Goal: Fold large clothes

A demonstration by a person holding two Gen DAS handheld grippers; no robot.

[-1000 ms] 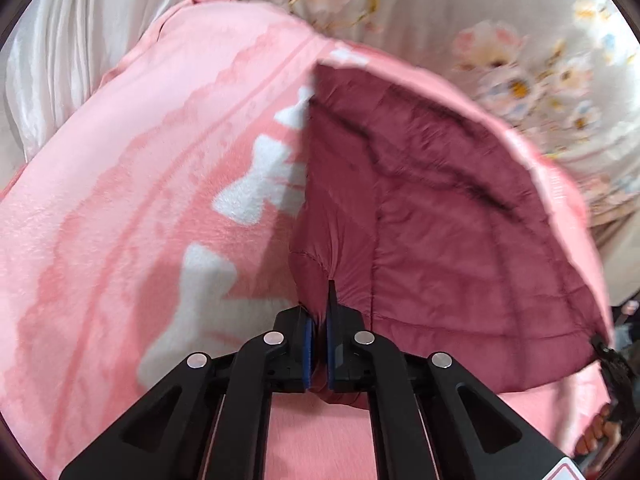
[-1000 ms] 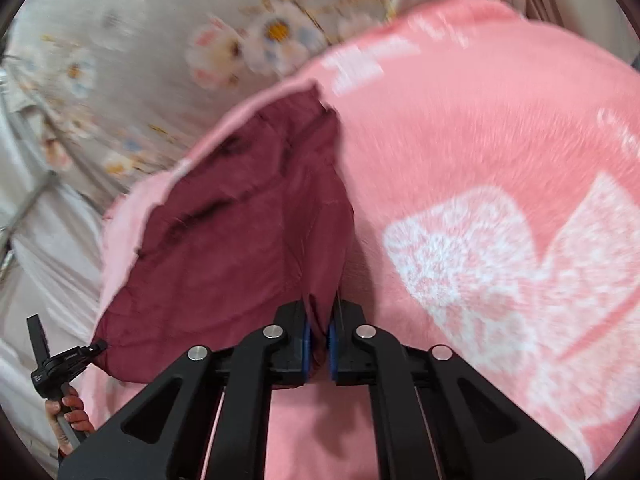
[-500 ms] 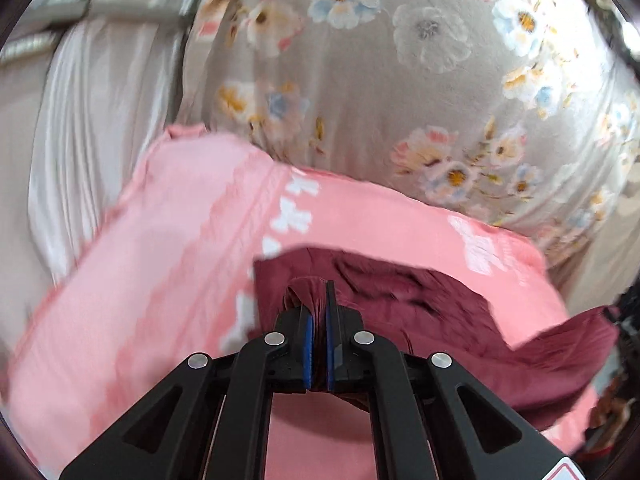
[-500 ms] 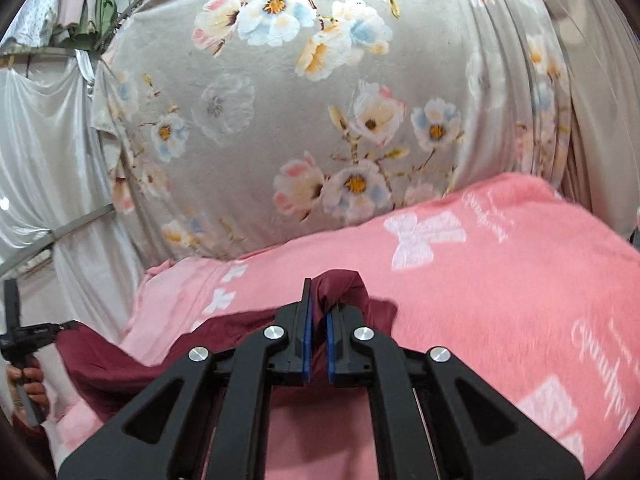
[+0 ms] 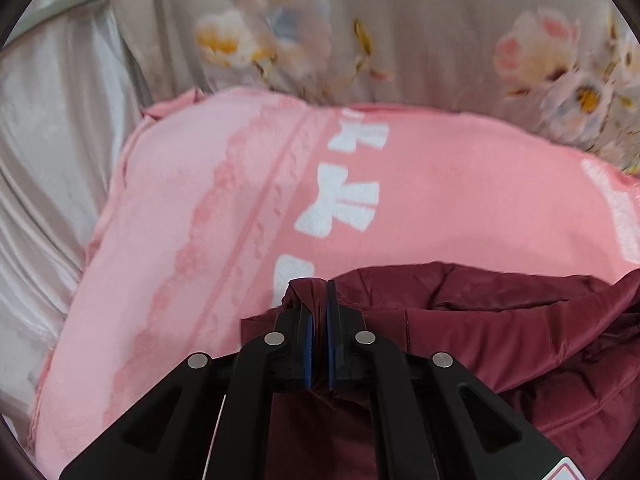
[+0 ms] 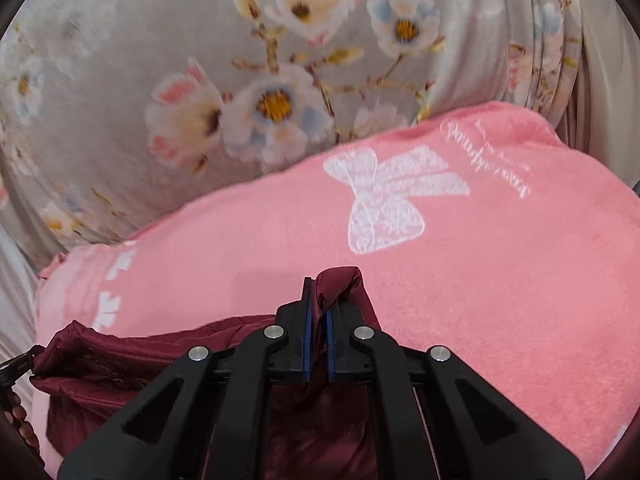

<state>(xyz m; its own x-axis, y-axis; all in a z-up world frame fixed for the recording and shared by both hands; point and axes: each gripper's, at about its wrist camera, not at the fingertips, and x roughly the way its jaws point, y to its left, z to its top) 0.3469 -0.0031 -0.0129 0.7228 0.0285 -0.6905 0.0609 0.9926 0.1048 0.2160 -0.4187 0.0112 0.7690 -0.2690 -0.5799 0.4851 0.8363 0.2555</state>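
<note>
Maroon jacket fabric is bunched between both of our claws, lying low over the pink blanket at the near edge of each view. Our left gripper is clamped on a gathered fold of it, jaws pressed nearly together with cloth between the blue pads, and the rest of the garment spreads in loose wrinkles off to the right. Our right gripper is likewise closed tight on a raised tuft of the jacket, which trails away to the left and beneath the tool. The blanket under it carries white bow prints. Behind the blanket hangs a grey flowered curtain, seen also in the left view.
</note>
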